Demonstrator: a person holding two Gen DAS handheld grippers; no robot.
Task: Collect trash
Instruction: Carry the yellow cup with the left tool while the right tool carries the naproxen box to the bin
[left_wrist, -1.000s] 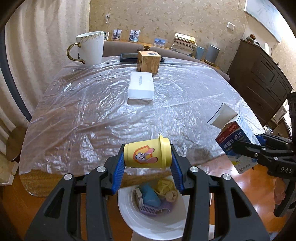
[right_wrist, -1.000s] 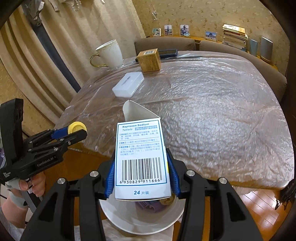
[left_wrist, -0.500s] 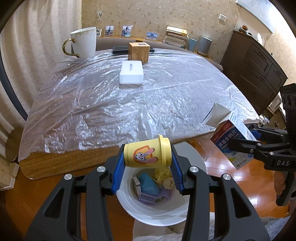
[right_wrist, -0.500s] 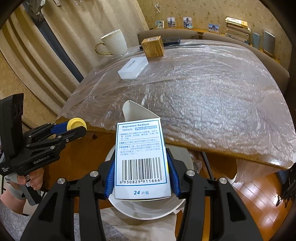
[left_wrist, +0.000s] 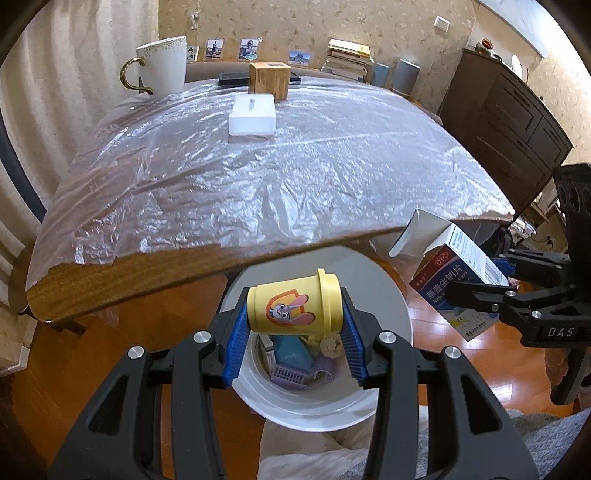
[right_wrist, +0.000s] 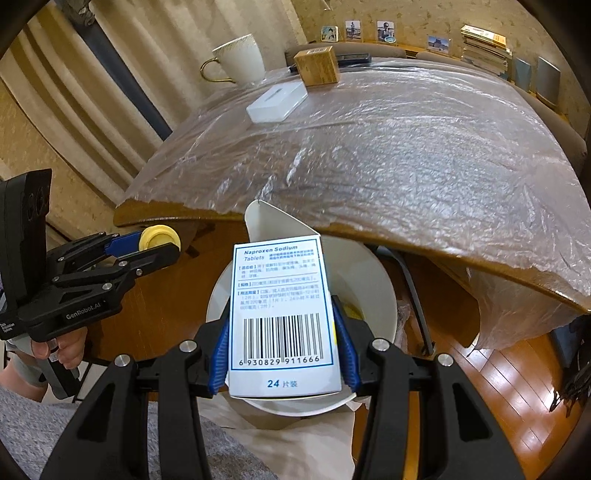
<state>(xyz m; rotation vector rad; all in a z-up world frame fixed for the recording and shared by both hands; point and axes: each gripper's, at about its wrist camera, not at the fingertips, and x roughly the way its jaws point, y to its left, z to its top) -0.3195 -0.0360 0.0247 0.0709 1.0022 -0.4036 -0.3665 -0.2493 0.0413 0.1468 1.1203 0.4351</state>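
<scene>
Left gripper (left_wrist: 293, 345) clamped on yellow cup (left_wrist: 293, 308), cup lying sideways between the blue pads, directly above the white bin (left_wrist: 391, 295). Right gripper (right_wrist: 282, 354) clamped on tablet box (right_wrist: 282, 314), flap open at the far end, also over the bin. Bin sits on the floor just off the worktop (left_wrist: 122, 273) edge.

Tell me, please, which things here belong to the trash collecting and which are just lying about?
Job:
- yellow cup, in left gripper
- Naproxen tablet box, in right gripper
- white bin

Lying about:
- white mug
- wooden box
- flat white box
- book stack
</scene>
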